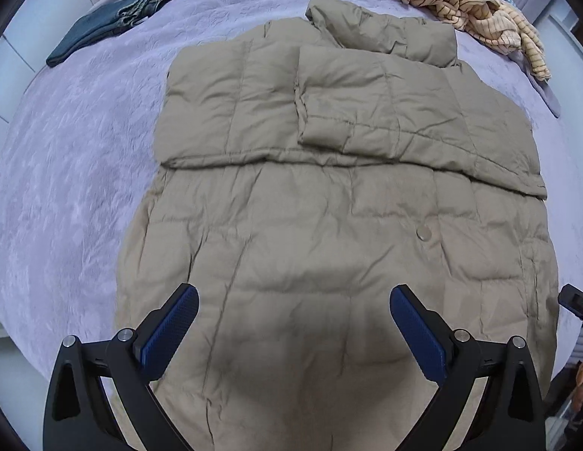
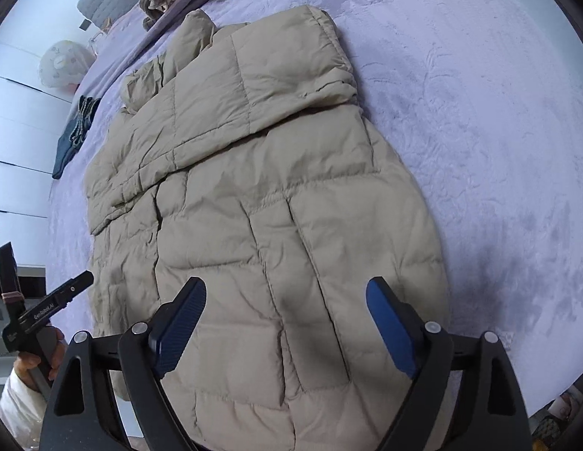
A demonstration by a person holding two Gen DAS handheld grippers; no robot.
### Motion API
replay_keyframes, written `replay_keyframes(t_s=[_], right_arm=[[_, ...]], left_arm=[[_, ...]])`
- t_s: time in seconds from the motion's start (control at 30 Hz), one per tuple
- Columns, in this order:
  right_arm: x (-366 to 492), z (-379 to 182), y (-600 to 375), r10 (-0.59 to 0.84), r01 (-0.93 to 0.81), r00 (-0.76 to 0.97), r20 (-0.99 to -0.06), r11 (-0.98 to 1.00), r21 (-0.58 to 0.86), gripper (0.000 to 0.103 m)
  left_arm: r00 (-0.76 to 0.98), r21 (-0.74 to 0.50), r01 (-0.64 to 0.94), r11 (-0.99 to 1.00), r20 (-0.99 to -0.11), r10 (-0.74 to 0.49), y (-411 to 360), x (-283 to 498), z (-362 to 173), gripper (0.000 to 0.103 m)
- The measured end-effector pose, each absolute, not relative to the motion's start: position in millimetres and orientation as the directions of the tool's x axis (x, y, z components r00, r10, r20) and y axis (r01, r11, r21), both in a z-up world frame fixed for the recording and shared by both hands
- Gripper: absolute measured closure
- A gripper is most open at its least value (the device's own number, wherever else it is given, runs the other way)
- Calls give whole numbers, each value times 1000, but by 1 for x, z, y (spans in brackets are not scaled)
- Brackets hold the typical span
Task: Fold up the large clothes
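Note:
A tan quilted puffer jacket lies flat on the lilac bedspread, with both sleeves folded across its upper part and the collar at the far end. The left gripper hovers over the jacket's near hem, open, with nothing between its blue pads. In the right wrist view the same jacket runs away from the camera, and the right gripper hangs above its near part, open and empty. The left gripper's black tool shows at the left edge there, held by a hand.
Folded dark jeans lie at the far left of the bed. A striped cream garment is heaped at the far right beside a grey pillow edge. A plush toy sits off the bed by the white wall. Bare bedspread stretches right of the jacket.

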State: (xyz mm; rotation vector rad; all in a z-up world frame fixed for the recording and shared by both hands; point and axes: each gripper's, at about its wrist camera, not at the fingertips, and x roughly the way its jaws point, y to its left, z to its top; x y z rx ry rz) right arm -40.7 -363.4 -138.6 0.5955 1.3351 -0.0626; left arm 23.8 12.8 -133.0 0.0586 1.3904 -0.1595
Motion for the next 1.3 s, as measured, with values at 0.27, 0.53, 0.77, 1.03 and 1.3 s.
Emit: replay_keyframes(t_s=[0.27,0.53,0.77,1.03,1.3], right_arm=[[-70,-150,-354,358,349,235,-903,836,423,13],[-95,-146,-345,365,368,264,-893,817,444,13],[-140,-141,-342,360,497,314,-879,727,475,13],[-209,-148,-350,309,688,362,-879,547,476,13],[-213,-187,-337,391,742,463,-796,320,589,0]], left_arm=[[144,-58,42,997,-988,-63,16,-40,-136,1],[142,-77,39,996,-987,-81,30,-67,-134,1],[135,-179,29,983,-974,-182,81,-85,-137,1],[104,-316,-67,946,-945,-309,156,-120,-151,1],[17,-396,-149,906,-917,-398,193,-136,-177,1]])
